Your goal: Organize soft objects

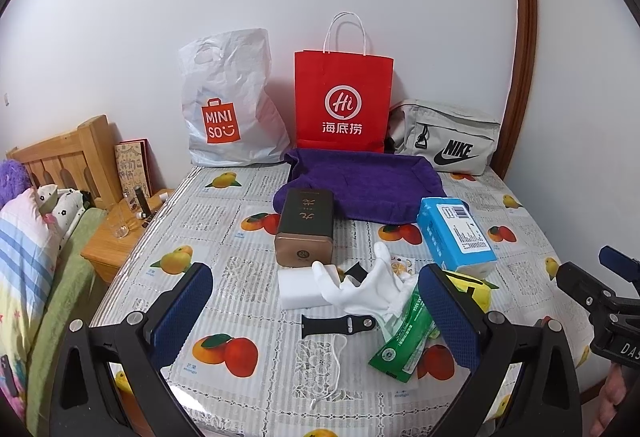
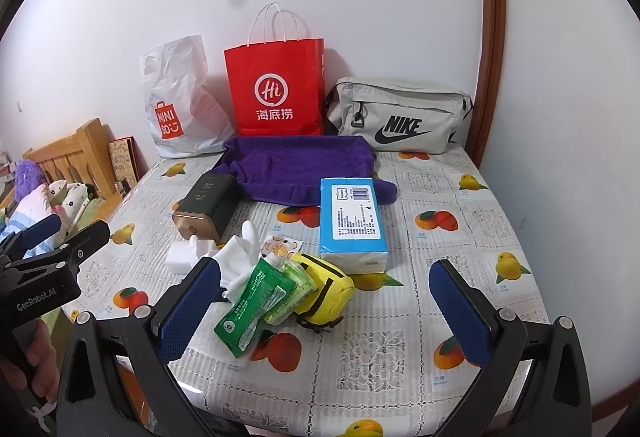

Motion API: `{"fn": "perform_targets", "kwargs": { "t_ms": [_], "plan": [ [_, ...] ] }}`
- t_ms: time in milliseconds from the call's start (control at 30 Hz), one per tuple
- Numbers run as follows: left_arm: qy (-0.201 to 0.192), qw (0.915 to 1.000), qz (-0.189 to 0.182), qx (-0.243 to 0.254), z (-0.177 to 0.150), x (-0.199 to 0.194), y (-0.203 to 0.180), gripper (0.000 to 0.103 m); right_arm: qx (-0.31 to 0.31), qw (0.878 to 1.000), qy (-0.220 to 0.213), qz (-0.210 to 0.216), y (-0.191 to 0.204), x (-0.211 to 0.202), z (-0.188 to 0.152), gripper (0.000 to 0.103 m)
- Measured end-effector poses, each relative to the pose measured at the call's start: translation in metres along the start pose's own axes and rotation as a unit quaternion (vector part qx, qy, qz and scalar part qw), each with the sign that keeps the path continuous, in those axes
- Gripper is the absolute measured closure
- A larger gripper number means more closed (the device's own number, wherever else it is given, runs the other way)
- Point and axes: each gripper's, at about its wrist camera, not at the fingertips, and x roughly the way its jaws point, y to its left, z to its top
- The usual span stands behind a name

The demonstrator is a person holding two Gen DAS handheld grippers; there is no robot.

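Both tools held wide apart and empty: left tool low in the left wrist view, framing the middle clutter; right tool low in the right wrist view, over the green and yellow items. No grasp yet, so probably the picking stage, with nothing sorted.

Soft things heaped at centre frame on the counter: white glove draped over a white block, green wipes packet beside it, yellow pouch touching the packet, face mask loose at lower centre. Blue tissue pack right of centre; purple towel spread behind, toward the upper middle. Hard items mixed in: brown tin and black watch strap.

Likely destinations along the wall at upper centre: white plastic bag, red paper bag, grey waist bag. Which one is meant, impossible to tell.

Advice for a clean first pick:
- Start with the glove, topmost and limp; pinch where the cloth bunches, not at a fingertip.
- Lift straight up to avoid dragging the strap or block.
- Keep clear of the mask's cord.
- Use the other tool to hold a bag mouth wide before dropping anything in.
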Motion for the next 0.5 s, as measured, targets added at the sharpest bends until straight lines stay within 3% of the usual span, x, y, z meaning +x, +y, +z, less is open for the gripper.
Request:
{"fn": "perform_targets", "kwargs": {
  "t_ms": [500],
  "plan": [
    [0.0,1.0,0.001,0.001,0.0003,-0.0029,-0.0003,0.0,0.003,1.0,-0.004,-0.005,-0.0032,-0.0031,-0.0004,0.0]
  ]
}}
